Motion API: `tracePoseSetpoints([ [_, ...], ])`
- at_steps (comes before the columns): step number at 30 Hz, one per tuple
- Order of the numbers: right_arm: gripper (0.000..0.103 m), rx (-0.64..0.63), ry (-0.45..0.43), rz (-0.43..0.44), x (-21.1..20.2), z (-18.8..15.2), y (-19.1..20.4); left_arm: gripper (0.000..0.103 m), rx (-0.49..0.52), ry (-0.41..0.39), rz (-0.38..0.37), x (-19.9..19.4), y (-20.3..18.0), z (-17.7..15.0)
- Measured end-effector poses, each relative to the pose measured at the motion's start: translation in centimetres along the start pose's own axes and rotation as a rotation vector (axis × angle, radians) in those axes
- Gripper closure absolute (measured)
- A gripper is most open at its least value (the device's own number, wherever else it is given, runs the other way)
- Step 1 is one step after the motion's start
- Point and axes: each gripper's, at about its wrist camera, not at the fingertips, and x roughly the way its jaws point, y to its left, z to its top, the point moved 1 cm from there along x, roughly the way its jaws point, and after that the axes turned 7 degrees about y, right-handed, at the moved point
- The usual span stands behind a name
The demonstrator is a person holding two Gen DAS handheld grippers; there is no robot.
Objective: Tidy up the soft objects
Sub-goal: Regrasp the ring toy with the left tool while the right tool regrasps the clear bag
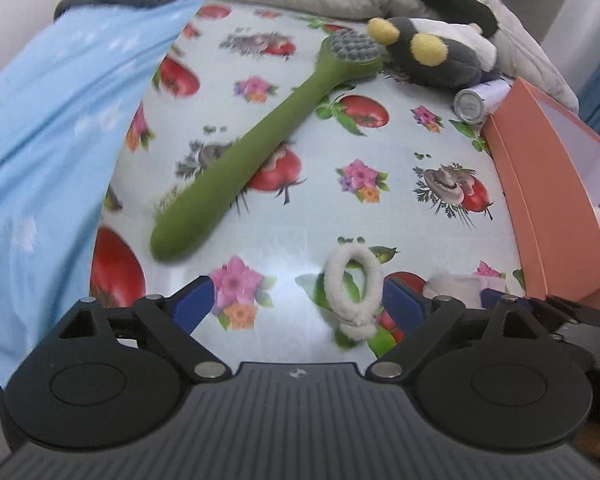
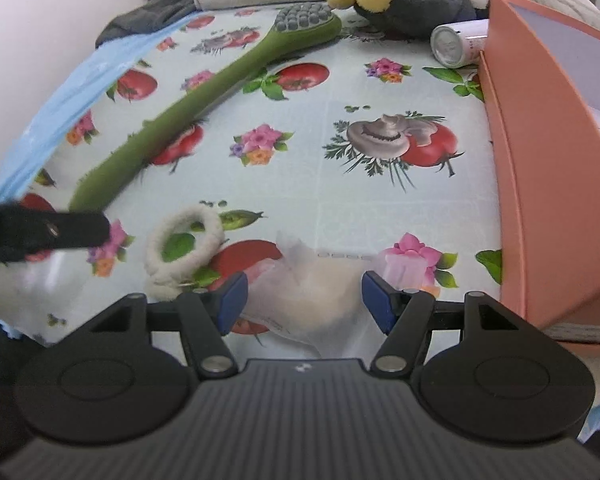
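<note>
Little is sorted yet: both tongs are held apart, the left tongs [image 1: 300, 300] around the white scrunchie [image 1: 352, 280], the right tongs [image 2: 303, 300] around a translucent pouch [image 2: 308, 280]; the pink box [image 2: 540, 160] lies rightward.

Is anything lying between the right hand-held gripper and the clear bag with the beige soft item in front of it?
Nothing visible does. The right hand-held gripper is open with the clear bag right between its fingers. The white hair tie lies off to the left, and the pink box stands to the right, both outside the path.
</note>
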Motion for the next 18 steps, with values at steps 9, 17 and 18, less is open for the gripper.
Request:
tracePoseSetpoints([
  [9,0.051,-0.093,0.022,-0.07,1.1,-0.6,1.1,0.007,0.073,0.04,-0.008,1.1,-1.6,-0.1],
  [17,0.068,-0.099,0.024,-0.078,0.4,-0.8,0.8,0.013,0.104,0.065,-0.038,2.7,-2.8,-0.1],
  [18,0.07,-0.094,0.022,-0.075,0.2,-0.9,0.7,0.015,0.108,0.067,-0.03,2.9,-2.9,0.0],
])
